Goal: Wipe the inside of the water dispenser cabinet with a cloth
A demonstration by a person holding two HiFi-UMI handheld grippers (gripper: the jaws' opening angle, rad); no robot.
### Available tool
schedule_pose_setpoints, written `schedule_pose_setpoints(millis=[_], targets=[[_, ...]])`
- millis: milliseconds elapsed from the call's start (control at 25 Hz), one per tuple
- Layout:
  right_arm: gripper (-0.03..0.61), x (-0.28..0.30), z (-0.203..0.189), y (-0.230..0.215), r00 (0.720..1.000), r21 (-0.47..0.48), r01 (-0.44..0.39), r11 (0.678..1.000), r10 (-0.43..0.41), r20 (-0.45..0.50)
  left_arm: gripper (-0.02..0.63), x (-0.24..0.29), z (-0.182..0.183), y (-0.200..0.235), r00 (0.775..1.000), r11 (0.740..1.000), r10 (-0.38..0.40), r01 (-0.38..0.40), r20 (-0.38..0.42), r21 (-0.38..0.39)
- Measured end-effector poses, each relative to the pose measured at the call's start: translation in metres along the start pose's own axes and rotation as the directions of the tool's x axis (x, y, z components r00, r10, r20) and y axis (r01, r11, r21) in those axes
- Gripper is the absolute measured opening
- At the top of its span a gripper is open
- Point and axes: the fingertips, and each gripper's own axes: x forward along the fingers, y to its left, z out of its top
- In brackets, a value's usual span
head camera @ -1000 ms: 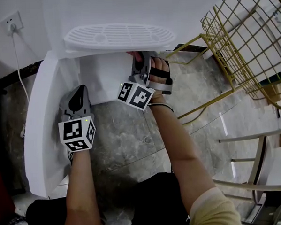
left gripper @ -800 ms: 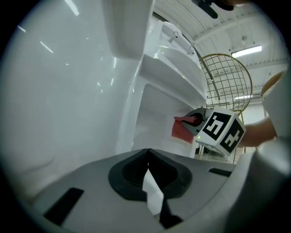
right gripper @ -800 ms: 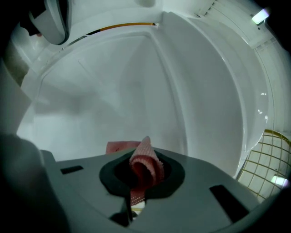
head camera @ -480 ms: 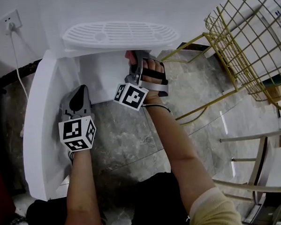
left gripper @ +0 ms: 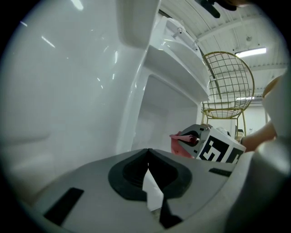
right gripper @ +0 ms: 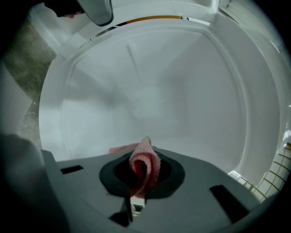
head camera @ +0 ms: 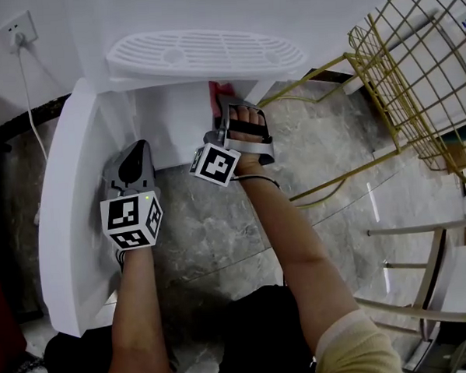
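Cloth (right gripper: 144,166), pink, clamped in right gripper (right gripper: 138,184) inside cabinet (right gripper: 150,91): wiping step, I judge. Left gripper (left gripper: 148,157) closed, empty, by door (head camera: 64,230). Next: press against cabinet, sweep.

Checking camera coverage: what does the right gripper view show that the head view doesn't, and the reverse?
Right gripper view only: the cabinet inner walls seen straight on, and the right claw shut on the cloth, which is folded and stands up between the jaws.
Head view only: the grille on top, the socket with its cord, and the person's arms.
Both: the pink cloth at the white cabinet opening.
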Motion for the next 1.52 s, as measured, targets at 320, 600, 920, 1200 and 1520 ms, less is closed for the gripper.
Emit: schedule_pose_setpoints(millis=[320, 600, 920, 1200, 1520], targets=[[0.028, 0.004, 0.002, 0.034, 0.997, 0.01, -0.081, 0.997, 0.081, -0.005, 0.0, 0.0, -0.009, 0.003, 1.0, 1.0, 0.005, -0.005, -0.023, 0.003], [0.028, 0.006, 0.002, 0.063, 0.988, 0.005, -0.151, 0.988, 0.151, -0.005, 0.0, 0.002, -0.015, 0.004, 0.999, 1.0, 0.006, -0.006, -0.035, 0.008], [0.028, 0.007, -0.002, 0.087, 0.971, 0.043, -0.238, 0.97, 0.239, -0.017, 0.0, 0.006, -0.021, 0.002, 0.999, 1.0, 0.006, -0.006, -0.044, -0.002], [0.028, 0.006, -0.006, 0.112, 0.941, 0.123, -0.334, 0.935, 0.339, -0.02, 0.0, 0.004, -0.024, 0.011, 0.998, 0.999, 0.03, -0.031, -0.053, -0.014], [0.026, 0.003, -0.006, 0.133, 0.888, 0.252, -0.444, 0.86, 0.46, -0.005, 0.0, 0.005, -0.029, 0.011, 0.998, 1.0, 0.028, -0.028, -0.064, -0.009]])
